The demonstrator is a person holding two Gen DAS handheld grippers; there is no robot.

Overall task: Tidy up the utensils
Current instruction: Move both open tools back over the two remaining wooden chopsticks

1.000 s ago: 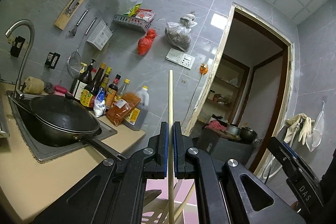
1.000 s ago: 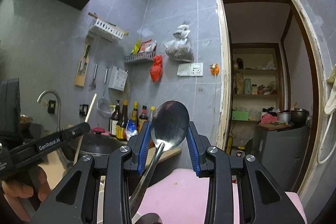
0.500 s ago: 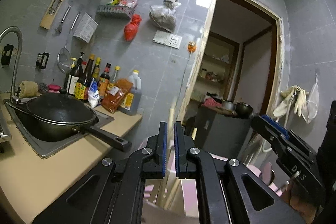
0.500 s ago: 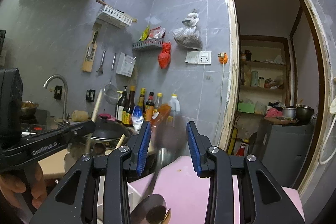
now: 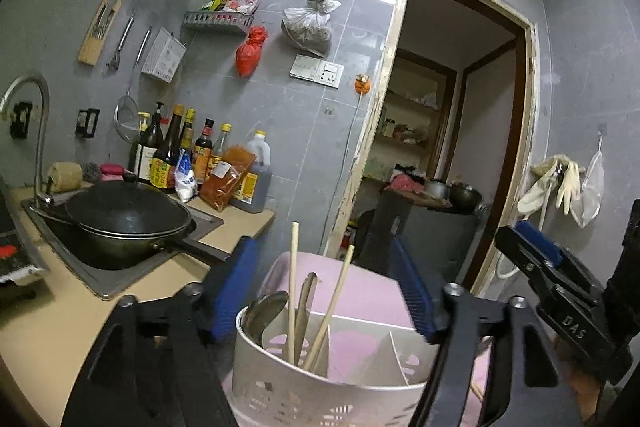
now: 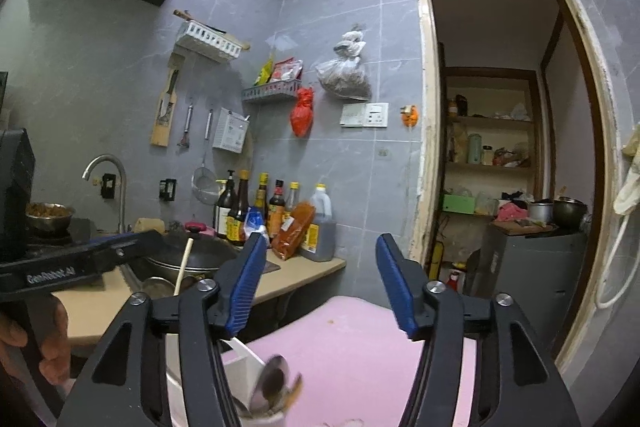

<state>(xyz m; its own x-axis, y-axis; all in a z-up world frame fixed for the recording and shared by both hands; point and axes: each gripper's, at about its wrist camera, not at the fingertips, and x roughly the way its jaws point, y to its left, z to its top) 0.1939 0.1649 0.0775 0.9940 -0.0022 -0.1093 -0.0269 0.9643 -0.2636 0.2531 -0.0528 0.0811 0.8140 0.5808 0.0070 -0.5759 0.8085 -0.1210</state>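
Note:
A white utensil holder with dividers stands on a pink surface just under my left gripper. In it stand two wooden chopsticks, a metal spoon and another metal utensil. My left gripper is open and empty, its blue pads either side of the holder. My right gripper is open and empty above the pink surface. A spoon lies blurred in the holder below its left finger. The right gripper also shows at the right edge of the left wrist view.
A counter at left holds a sink with a black wok, a tap and several sauce bottles. Racks and bags hang on the grey tiled wall. A doorway opens to a storeroom at right.
Both grippers opened. The chopstick left my left gripper and the spoon left my right gripper; both now sit in the holder. The left gripper tilted down over the holder.

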